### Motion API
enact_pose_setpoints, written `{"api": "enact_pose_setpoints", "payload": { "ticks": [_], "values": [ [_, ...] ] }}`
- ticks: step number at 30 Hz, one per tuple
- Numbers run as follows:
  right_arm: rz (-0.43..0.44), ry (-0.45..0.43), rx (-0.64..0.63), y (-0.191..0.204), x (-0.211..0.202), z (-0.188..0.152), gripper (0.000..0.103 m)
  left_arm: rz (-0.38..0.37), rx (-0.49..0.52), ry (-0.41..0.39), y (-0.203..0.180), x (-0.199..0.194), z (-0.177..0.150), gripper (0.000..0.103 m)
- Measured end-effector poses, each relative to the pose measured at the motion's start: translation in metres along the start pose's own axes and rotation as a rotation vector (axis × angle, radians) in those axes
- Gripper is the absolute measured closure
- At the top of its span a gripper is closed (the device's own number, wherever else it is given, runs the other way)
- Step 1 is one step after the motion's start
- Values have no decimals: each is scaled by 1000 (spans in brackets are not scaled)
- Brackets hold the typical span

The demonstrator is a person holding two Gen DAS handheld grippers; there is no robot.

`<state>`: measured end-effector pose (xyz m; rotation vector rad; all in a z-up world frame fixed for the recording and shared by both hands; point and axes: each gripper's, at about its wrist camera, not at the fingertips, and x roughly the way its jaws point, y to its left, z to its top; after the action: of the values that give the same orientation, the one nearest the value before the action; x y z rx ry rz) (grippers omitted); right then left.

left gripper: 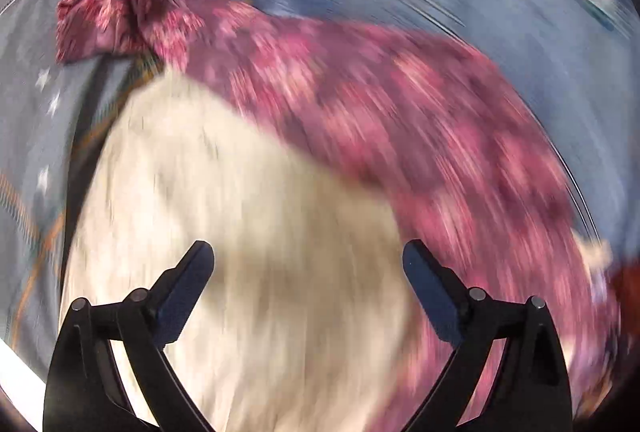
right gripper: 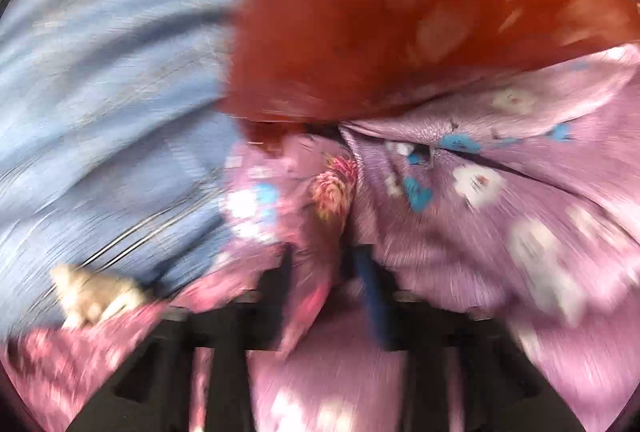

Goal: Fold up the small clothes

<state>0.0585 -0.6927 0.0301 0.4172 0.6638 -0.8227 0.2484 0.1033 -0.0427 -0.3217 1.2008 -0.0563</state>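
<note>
**Reaching for the pink print garment — L claw free, R claw buried in cloth**

Looking thru the left wrist view first: left gripper (left gripper: 308, 264) is spread wide w/ nothing between its fingers, hanging over a cream cloth (left gripper: 224, 232) that fills the lower middle. The dark-pink print garment (left gripper: 360, 103) lies beyond and to the right of the claw, long axis running diagonally from a bunched end at upper left down to lower right, and it overlaps the cream cloth's far edge. So the nearest bit of it is ahead-right of the tips. Both lie on a blue-grey bedsheet (left gripper: 500, 11) w/ thin stripes; a sliver of something pale shows at the top-left corner, too small to name. Heavy blur.

Right wrist view: right gripper (right gripper: 328, 272) is partway closed w/ a fold of pink print fabric running down between its fingers — a blue pad (right gripper: 372, 296) shows on one side, the other is half hidden. Whether the pads actually pinch the fold I can't tell; blur is too strong. A lilac garment w/ white and blue motifs (right gripper: 520, 191) lies just right of the tips, a red-orange cloth (right gripper: 400, 11) piled beyond. Same sheet to the left.

Judgement: R hand is nearer the garment's end; L needs to go ahead-right for the other part.
</note>
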Motion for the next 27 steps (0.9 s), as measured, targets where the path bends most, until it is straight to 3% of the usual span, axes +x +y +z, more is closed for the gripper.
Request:
{"api": "enact_pose_setpoints", "payload": {
  "ticks": [1, 4, 6, 9, 12, 18, 19, 20, 21, 23, 25, 27],
  "values": [
    [51, -20, -43, 6, -23, -17, 38, -40, 28, 10, 1, -9, -18, 6],
    [241, 22, -135, 18, -69, -71, 35, -142, 92, 86, 7, -27, -89, 6],
    [366, 119, -197, 27, -92, -123, 32, -201, 109, 156, 13, -31, -133, 6],
    [479, 258, -285, 52, -113, -198, 32, -232, 145, 222, 18, -33, -186, 6],
    [545, 373, -336, 60, -131, -269, 32, -221, 151, 209, 18, -41, -223, 6],
    [665, 529, -290, 75, -142, -335, 33, -274, 154, 228, 6, -49, -252, 7],
    [676, 538, -311, 81, -146, -340, 49, -269, 159, 221, 4, -51, -253, 10],
    [664, 524, -357, 86, -152, -343, 97, -267, 158, 218, 4, -53, -254, 11],
    [673, 516, -387, 83, -164, -345, 95, -276, 152, 220, 6, -56, -254, 11],
    [746, 440, -315, 60, -186, -326, 97, -286, 136, 204, 8, -58, -252, 11],
    [709, 331, -247, 25, -197, -303, 97, -287, 102, 185, 16, -62, -249, 11],
    [647, 332, -194, 3, -185, -297, 97, -312, 51, 206, 18, -56, -250, 11]
  ]
}}
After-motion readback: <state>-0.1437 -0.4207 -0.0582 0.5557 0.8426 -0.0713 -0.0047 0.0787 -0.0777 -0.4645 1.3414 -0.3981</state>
